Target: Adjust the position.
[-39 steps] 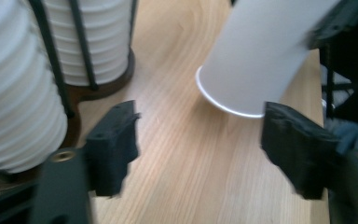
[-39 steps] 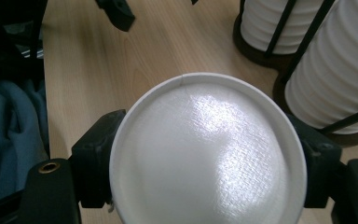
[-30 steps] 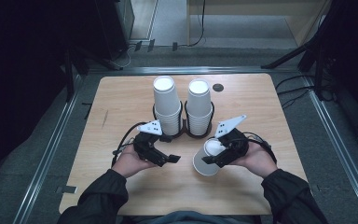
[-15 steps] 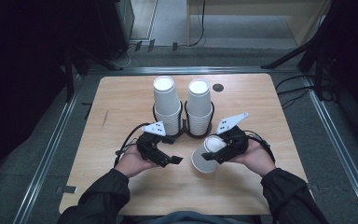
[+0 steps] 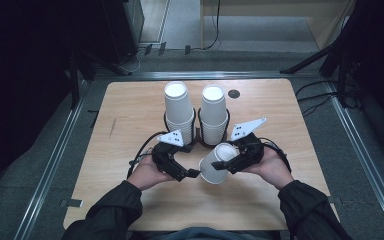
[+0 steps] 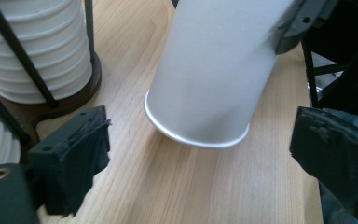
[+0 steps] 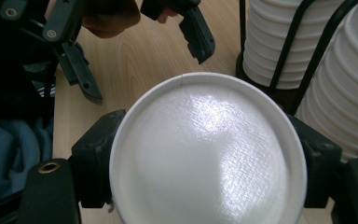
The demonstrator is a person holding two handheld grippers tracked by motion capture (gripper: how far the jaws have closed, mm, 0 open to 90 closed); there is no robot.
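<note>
One white paper cup in play, tilted above table, between hands. Left gripper: jaws had just been opening, spread wide, grasping nothing, cup beyond pads. Right gripper: clamped across cup wall. Cup judged light, thin-walled, crushable; grip lightly near stiffer rim. Pale wooden tabletop smooth; grey carpet floor beyond.

Cup, between the right claw's pads: plain white, glossy base.
Claws, left and right: black jaws; grey plates with small dark dots.
Stacks beyond both claws: white, ribbed with rim lines.
Holder around them: black wire, dark brown base.
Table under the claws: pale wood grain.
Sleeves behind the claws: dark.
Floor around the table: grey.
</note>
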